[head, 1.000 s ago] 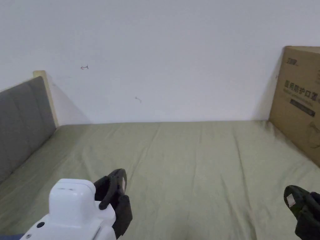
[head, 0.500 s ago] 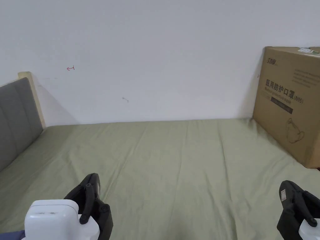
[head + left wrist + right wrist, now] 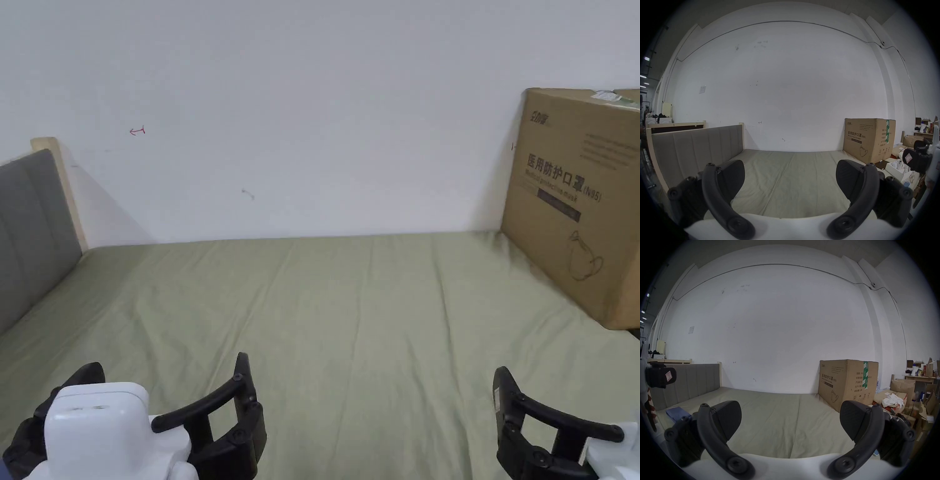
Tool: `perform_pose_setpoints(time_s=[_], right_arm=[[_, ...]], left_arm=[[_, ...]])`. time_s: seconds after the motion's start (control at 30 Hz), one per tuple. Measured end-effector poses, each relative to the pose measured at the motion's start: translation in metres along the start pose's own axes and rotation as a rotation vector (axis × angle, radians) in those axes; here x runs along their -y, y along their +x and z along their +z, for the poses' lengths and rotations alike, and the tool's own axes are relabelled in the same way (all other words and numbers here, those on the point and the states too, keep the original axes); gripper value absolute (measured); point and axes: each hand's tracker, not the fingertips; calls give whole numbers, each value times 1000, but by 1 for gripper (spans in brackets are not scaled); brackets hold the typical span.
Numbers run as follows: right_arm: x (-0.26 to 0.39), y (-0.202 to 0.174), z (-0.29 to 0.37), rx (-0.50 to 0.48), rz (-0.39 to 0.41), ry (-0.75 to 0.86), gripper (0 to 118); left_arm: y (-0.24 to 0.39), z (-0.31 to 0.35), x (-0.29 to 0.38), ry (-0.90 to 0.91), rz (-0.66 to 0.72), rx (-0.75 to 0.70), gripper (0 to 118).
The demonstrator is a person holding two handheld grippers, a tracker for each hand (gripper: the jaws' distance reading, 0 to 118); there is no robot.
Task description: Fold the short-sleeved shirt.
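Note:
My left gripper (image 3: 790, 175) is open, its jaws spread wide over the near left of the green bed sheet (image 3: 375, 325) with nothing between them. It is low on the left in the head view (image 3: 167, 370). My right gripper (image 3: 790, 416) is open too, empty, over the near right of the bed. A blue folded cloth (image 3: 677, 413) lies on the sheet near the headboard, left of and apart from the right gripper; I cannot tell whether it is the shirt.
A large cardboard box (image 3: 581, 200) stands on the bed's far right against the white wall. A grey padded headboard (image 3: 31, 237) bounds the left side. Boxes and loose clutter (image 3: 903, 386) are piled beyond the bed's right edge.
Both grippers have gone from shut to wide open. The head camera has panned right, bringing more of the cardboard box into view.

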Motion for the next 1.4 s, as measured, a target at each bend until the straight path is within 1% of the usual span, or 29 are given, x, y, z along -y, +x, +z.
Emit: perform_pose_setpoints(time_s=[0.17,0.33,0.43,0.53,0.63,0.77,0.97,1.07,1.13,1.27,1.4], right_arm=[[-1,-2,0,-11,5,-4,118],[0,-8,-3,-19,10,-14,118],[-1,-9,-4,-36,-33,-33,118],[0,-9,-4,-35,-50,-45,118],[4,-9,-7,-42,-49,-62,118],[7,-9,-7,-46,-48,-87,118],[9,-9,-6,-64,-35,-108,118],[10,-10,-6,-71,-22,-111,118],[10,-10,-5,-72,-18,-113,118],[12,-9,-5,-72,-16,-118,118],[12,-8,-5,-71,-17,-124,118]], left_arm=[[-4,-1,-3,3,-26,24,115],[-6,-2,-2,-10,-22,6,116],[-11,-4,-2,-29,-7,29,116],[-13,-4,-1,-35,0,40,116],[-10,-6,0,-60,-3,34,116],[-9,-7,4,-90,41,93,116],[0,-11,6,-121,40,34,116],[-1,-10,6,-132,78,66,116],[-1,-10,5,-143,96,55,116],[4,-12,5,-165,64,31,116],[2,-12,4,-184,102,64,116]])
